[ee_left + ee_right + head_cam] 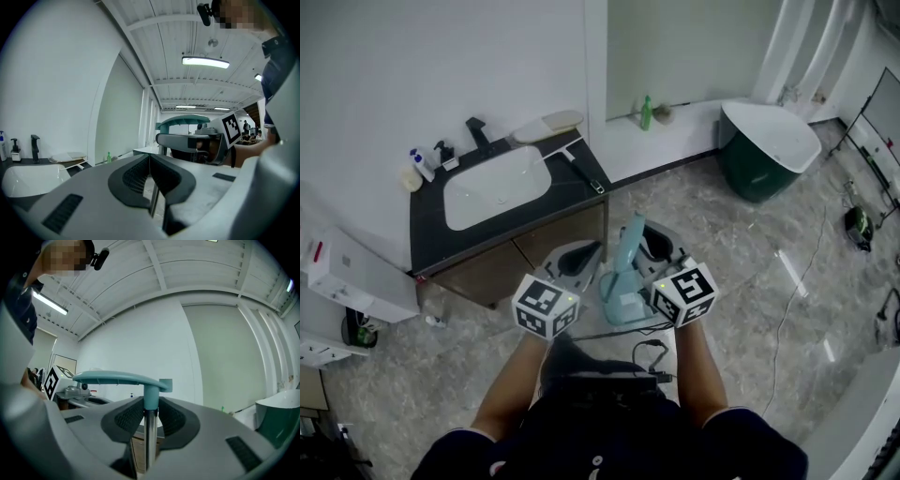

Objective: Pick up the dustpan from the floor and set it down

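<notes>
The dustpan [623, 298] is teal, with an upright metal pole and a flat teal handle [117, 378] on top. It hangs just in front of the person, above the marble floor. My right gripper [150, 411] is shut on the pole [150, 441] just below the handle. In the head view the right gripper [659, 246] sits to the right of the pole. My left gripper [579, 261] is level beside it on the left, apart from the dustpan. Its jaws are shut with nothing between them [151, 161]. The left gripper view shows the teal handle [187, 121] above the right gripper [197, 143].
A black vanity counter [572, 192] with a white basin [497, 187] stands ahead on the left, its wooden cabinet close to the grippers. A dark green tub [764, 155] stands at the back right. A green bottle [645, 112] is on the ledge. A cable [802, 281] lies on the floor.
</notes>
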